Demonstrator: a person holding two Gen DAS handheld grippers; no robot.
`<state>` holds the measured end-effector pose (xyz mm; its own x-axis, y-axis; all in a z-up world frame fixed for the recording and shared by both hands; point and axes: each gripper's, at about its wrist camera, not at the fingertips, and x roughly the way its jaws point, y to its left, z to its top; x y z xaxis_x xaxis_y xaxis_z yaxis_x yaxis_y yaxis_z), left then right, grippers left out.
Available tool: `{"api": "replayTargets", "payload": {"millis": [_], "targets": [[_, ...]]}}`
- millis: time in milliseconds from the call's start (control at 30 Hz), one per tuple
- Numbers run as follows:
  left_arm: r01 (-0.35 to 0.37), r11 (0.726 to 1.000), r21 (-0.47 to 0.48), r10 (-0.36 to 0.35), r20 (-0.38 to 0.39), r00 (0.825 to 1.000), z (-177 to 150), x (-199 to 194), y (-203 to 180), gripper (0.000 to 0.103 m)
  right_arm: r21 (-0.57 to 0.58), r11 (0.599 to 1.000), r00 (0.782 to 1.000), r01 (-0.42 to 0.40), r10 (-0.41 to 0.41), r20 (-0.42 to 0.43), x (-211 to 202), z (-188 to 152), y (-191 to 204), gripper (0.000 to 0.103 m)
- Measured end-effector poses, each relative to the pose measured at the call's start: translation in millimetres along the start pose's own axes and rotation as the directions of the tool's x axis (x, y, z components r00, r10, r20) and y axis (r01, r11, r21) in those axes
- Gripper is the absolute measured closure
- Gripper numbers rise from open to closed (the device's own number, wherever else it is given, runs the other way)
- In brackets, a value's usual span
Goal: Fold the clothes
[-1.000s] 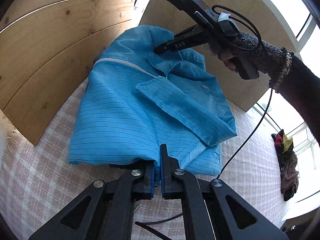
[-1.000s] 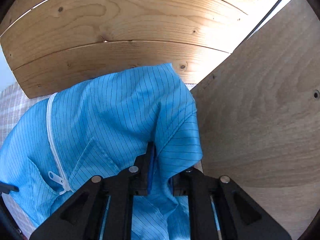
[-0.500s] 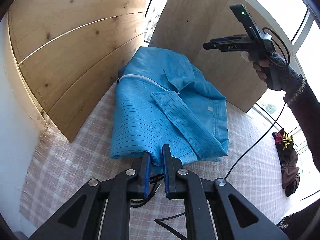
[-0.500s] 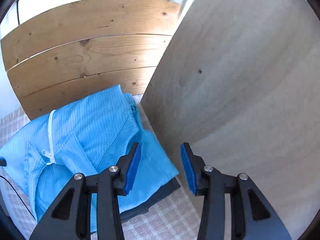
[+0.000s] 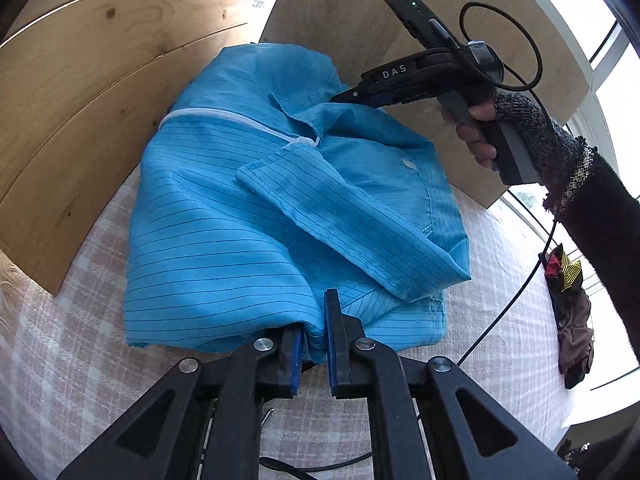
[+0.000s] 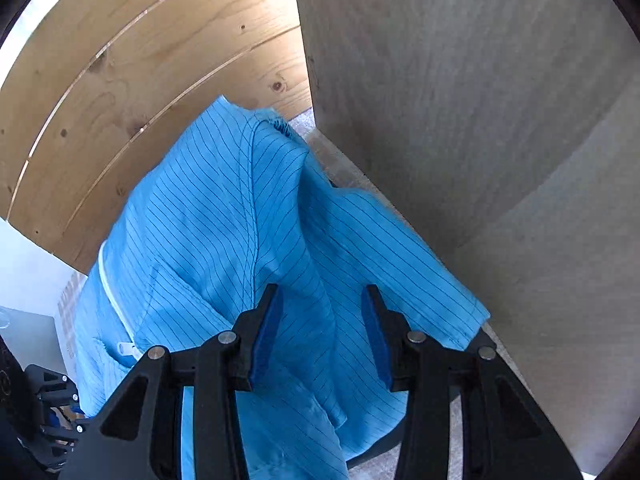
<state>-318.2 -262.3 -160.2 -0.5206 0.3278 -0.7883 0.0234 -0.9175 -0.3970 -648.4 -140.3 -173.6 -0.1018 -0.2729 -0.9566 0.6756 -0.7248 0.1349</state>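
The blue garment (image 5: pixel 248 232) lies bundled at the checked cloth's (image 5: pixel 72 360) far corner. The left gripper (image 5: pixel 312 344) pinches its near hem; the right gripper (image 6: pixel 322 332), jaws spread, straddles the collar end. Closing there likely comes next.

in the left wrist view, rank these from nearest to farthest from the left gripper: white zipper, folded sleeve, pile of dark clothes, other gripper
1. Folded sleeve, just ahead, on top of the blue jacket.
2. White zipper, farther up, left of centre.
3. Right gripper, at the collar, upper right.
4. Pile of dark clothes, far right edge.
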Motion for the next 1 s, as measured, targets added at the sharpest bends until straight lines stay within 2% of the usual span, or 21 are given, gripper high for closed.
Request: {"api": "replayTargets", "payload": {"millis": [33,67,100,133,200,300,367,433,500,533,600,667,700,767,833,867,1000], "targets": [[-0.005,1.0,-0.004,0.005,0.005,1.0,-1.1,0.9,-0.5,0.093,-0.013,1.0,1.0,0.022,-0.023,-0.012,0.6,-0.1,2.0,0.101],[-0.007,1.0,-0.013,0.007,0.008,1.0,-3.2,1.0,-0.9,0.091,-0.032,0.997,0.998,0.066,-0.066,-0.005,-2.8,-0.8,3.6,0.101],[0.006,1.0,-0.025,-0.006,0.003,1.0,-6.9,0.1,-0.9,0.083,-0.07,0.989,0.991,0.133,-0.133,0.007,-6.1,-1.6,7.5,0.101],[0.021,0.999,-0.037,-0.022,-0.003,1.0,-10.9,-1.1,-1.0,0.08,-0.111,0.978,0.984,0.176,-0.175,0.016,-8.3,-3.0,12.4,0.101],[0.035,0.999,-0.039,-0.036,-0.013,0.999,-22.1,-9.9,-1.9,0.08,-0.16,0.959,0.972,0.233,-0.233,0.017,-11.1,-7.4,20.8,0.101],[0.004,1.0,-0.022,-0.004,-0.004,1.0,-35.5,-34.6,-0.2,0.079,-0.185,0.924,0.943,0.333,-0.323,0.086,-29.3,-15.7,32.6,0.101],[-0.006,1.0,-0.021,0.007,0.027,1.0,-36.5,-52.0,3.8,0.079,-0.163,0.918,0.928,0.361,-0.338,0.155,-49.3,-21.4,41.5,0.1],[0.004,1.0,-0.02,-0.003,0.071,0.997,-33.0,-69.1,7.8,0.079,-0.144,0.951,0.949,0.272,-0.241,0.202,-69.2,-28.3,53.4,0.095],[-0.03,0.999,0.029,0.026,0.126,0.992,-20.9,-78.4,5.7,0.079,-0.149,0.981,0.975,0.123,-0.092,0.201,-77.3,-36.4,66.2,0.083],[-0.041,0.998,0.05,0.034,0.131,0.991,-15.0,-80.0,5.9,0.079,-0.164,0.979,0.98,0.117,-0.088,0.177,-72.8,-39.0,70.8,0.078],[-0.022,0.998,0.066,0.014,0.128,0.992,-8.7,-83.6,9.2,0.079,-0.193,0.975,0.988,0.109,-0.085,0.128,-63.3,-44.7,78.8,0.077],[-0.029,0.995,0.094,0.016,0.129,0.992,-1.4,-72.9,8.7,0.079,-0.199,0.964,0.983,0.179,-0.169,0.068,-45.6,-55.0,70.3,0.077],[-0.025,0.992,0.123,0.012,0.11,0.994,0.2,-62.0,7.5,0.079,-0.197,0.958,0.978,0.208,-0.205,0.039,-37.4,-59.9,65.0,0.077],[-0.033,0.986,0.165,0.031,0.013,0.999,-1.1,-21.9,4.6,0.079,-0.105,0.978,0.983,0.182,-0.184,-0.01,-31.7,-65.3,40.3,0.077],[-0.05,0.976,0.213,0.067,-0.076,0.995,-12.3,7.0,3.4,0.079,-0.08,0.986,0.989,0.149,-0.147,0.03,-51.5,-66.9,34.9,0.077],[-0.057,0.972,0.228,0.079,-0.088,0.993,-16.3,10.6,3.0,0.079,-0.068,0.989,0.99,0.132,-0.129,0.051,-61.4,-67.7,32.3,0.077],[-0.028,0.983,0.181,0.033,-0.025,0.999,-8.7,-20.5,8.2,0.079,-0.025,0.998,0.989,0.061,-0.057,0.137,-101.4,-70.6,22.0,0.077]]}}
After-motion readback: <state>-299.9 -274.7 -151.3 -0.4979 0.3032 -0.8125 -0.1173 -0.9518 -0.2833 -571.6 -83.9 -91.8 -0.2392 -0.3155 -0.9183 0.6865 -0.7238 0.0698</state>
